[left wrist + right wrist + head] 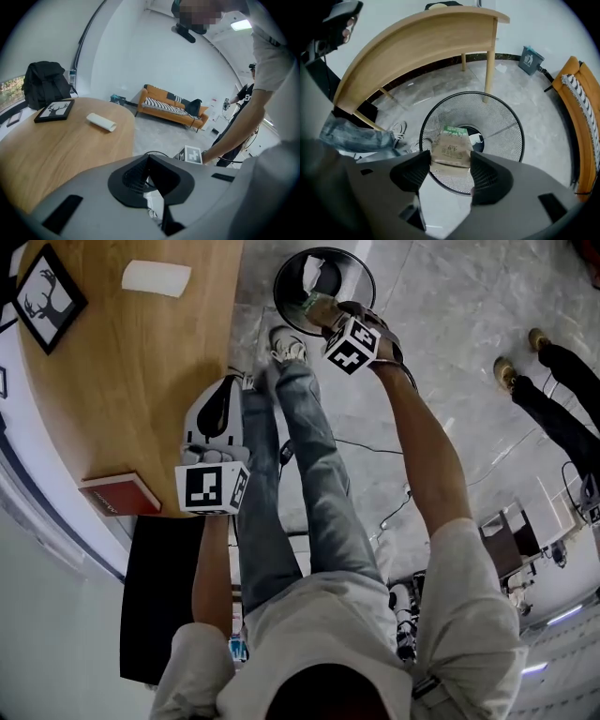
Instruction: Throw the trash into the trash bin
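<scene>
The right gripper [450, 160] points steeply down with its jaws set wide and pinching a brown carton with a green end [451, 146], one pad on each side face. In the right gripper view the carton hangs directly over the mouth of the black mesh trash bin [506, 123], which stands on the pale floor just beside a leg of the wooden table [417, 42]. A few scraps seem to lie at the bottom already. The head view agrees: the carton [317, 307] sits within the bin's rim [281, 277], just beyond the person's shoe [287, 343].

The left gripper [149, 161] is held near the table's edge with its jaws pressed together at the tips and nothing visible between them. A white roll [101, 122] and a framed deer picture [54, 110] rest on the tabletop well away from it.

The step in hand looks like the drop itself, with the carton carried and aligned. The next move likely calls only for the right jaws to spread so that the carton falls inside the rim. The white roll may be the next piece to collect.
</scene>
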`<state>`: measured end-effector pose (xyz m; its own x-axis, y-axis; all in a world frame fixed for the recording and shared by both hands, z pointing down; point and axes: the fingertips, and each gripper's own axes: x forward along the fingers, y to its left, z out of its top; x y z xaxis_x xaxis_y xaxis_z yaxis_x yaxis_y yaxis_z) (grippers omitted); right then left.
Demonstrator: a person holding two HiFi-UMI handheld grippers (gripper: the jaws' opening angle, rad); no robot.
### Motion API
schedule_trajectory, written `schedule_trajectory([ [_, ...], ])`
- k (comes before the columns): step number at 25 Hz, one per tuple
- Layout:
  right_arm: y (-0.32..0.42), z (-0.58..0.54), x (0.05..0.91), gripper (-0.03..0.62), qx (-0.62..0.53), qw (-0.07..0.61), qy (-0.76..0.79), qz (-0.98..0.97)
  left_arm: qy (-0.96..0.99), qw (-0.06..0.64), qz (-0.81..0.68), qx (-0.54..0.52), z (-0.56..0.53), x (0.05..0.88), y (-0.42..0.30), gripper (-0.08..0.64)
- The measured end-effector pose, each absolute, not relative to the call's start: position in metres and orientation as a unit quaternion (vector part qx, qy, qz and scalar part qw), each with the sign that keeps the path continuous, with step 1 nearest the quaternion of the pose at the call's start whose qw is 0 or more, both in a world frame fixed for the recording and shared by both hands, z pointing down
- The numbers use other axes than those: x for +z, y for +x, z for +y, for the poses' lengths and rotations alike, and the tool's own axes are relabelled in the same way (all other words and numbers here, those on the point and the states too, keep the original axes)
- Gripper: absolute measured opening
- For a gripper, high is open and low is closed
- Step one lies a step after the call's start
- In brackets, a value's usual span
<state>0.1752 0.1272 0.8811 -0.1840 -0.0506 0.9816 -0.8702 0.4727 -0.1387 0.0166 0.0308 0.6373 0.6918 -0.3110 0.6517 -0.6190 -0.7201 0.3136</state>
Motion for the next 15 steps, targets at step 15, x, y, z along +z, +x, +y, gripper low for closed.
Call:
schedule_trajectory([
  [15,0.174,0.098,0.821,0.131,0.313,0.498,0.43,-0.685,0.884,0.253,-0.287,0.27,0.017,0.61,0.015,0.018],
])
